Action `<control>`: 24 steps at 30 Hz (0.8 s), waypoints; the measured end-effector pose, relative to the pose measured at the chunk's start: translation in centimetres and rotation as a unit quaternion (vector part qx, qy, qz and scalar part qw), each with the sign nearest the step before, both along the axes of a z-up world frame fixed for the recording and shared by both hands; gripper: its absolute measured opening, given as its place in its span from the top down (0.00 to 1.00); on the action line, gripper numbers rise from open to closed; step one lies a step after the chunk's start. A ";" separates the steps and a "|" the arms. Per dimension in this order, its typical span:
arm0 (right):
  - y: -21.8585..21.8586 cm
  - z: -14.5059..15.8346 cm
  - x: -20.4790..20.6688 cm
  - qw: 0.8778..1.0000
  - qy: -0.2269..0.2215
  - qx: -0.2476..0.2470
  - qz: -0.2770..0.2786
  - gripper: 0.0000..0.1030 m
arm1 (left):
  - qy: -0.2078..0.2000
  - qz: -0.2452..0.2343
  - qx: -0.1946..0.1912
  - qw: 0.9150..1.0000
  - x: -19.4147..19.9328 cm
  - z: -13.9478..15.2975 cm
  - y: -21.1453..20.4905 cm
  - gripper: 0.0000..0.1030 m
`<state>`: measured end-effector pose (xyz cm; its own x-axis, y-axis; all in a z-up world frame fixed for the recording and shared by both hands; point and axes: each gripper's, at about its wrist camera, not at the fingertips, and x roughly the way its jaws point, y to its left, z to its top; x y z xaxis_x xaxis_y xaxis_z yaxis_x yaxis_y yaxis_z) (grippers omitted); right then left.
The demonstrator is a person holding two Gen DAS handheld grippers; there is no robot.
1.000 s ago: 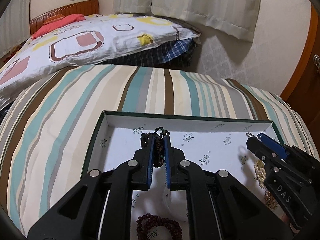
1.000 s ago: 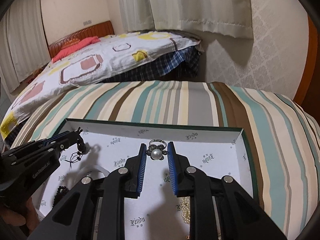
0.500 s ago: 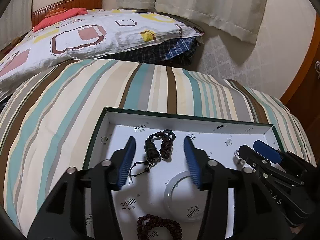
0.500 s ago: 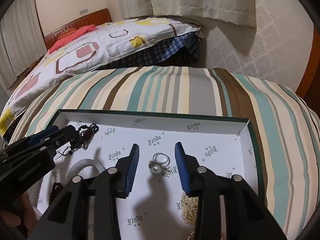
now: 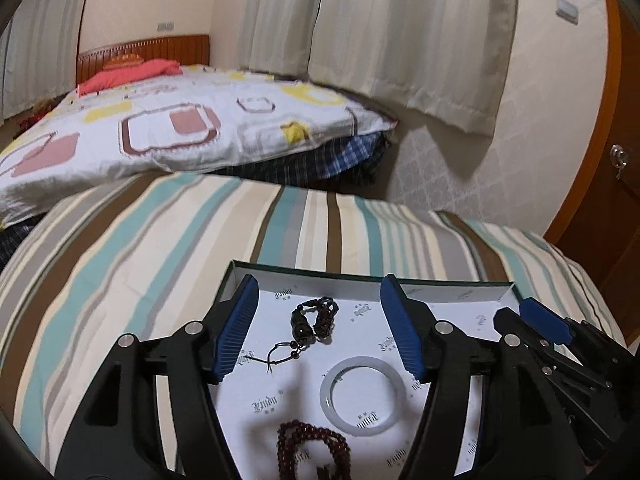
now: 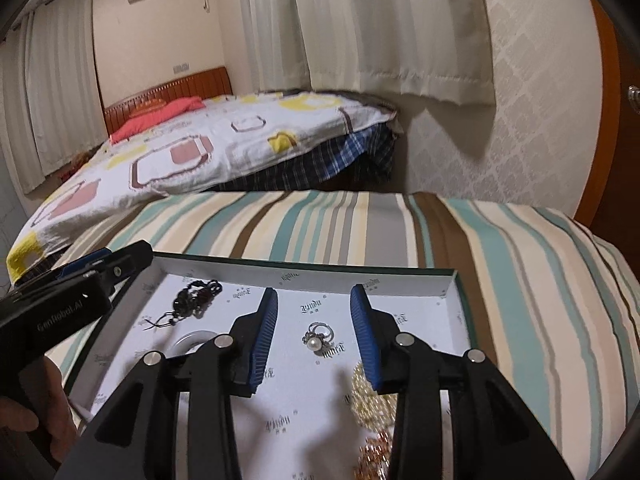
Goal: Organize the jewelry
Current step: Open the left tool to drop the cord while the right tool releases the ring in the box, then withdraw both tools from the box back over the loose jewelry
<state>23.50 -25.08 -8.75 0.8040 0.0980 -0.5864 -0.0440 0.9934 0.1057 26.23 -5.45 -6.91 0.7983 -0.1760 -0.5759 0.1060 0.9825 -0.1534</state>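
Observation:
A shallow green box with a white printed lining lies on a striped bed. A dark bead bracelet with a cord lies near its far left corner. My left gripper is open and empty above it. A pearl ring lies on the lining between the open fingers of my right gripper, which is empty. A pale jade bangle, a reddish bead bracelet and gold and pearl chains lie in the box too.
The striped bedcover surrounds the box. A second bed with a patterned quilt stands behind. Curtains and a papered wall lie beyond, with a wooden door at right. My right gripper shows at the left view's right edge.
Both grippers opened and drew back upward. The left one let go of the dark bead bracelet and the right one let go of the pearl ring; both now lie in the box.

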 end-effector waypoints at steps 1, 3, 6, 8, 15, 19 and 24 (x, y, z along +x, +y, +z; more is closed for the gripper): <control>0.0 0.2 -0.4 1.000 -0.004 -0.001 -0.001 0.63 | -0.006 0.002 0.000 1.000 -0.5 0.3 0.1 0.40; -0.3 0.8 -1.7 1.000 -0.017 -0.001 -0.003 0.63 | -0.014 0.004 -0.002 1.000 -1.5 0.8 0.3 0.40; -0.5 1.2 -3.2 1.000 -0.027 -0.004 -0.007 0.63 | -0.020 0.002 -0.004 1.000 -3.1 1.2 0.5 0.40; -0.7 1.3 -4.3 0.999 -0.031 -0.005 -0.010 0.63 | -0.023 0.001 -0.002 1.000 -4.1 1.4 0.6 0.40; -1.6 0.8 -7.5 0.999 -0.033 -0.008 -0.028 0.63 | -0.028 0.000 -0.004 1.000 -7.6 1.4 1.4 0.40; -2.2 0.0 -9.7 0.999 -0.032 -0.014 -0.038 0.63 | -0.035 0.000 -0.004 0.999 -9.6 1.2 1.9 0.40; -2.8 -1.5 -12.2 0.999 -0.018 -0.012 -0.048 0.63 | -0.031 0.001 -0.001 1.000 -11.9 0.4 2.4 0.40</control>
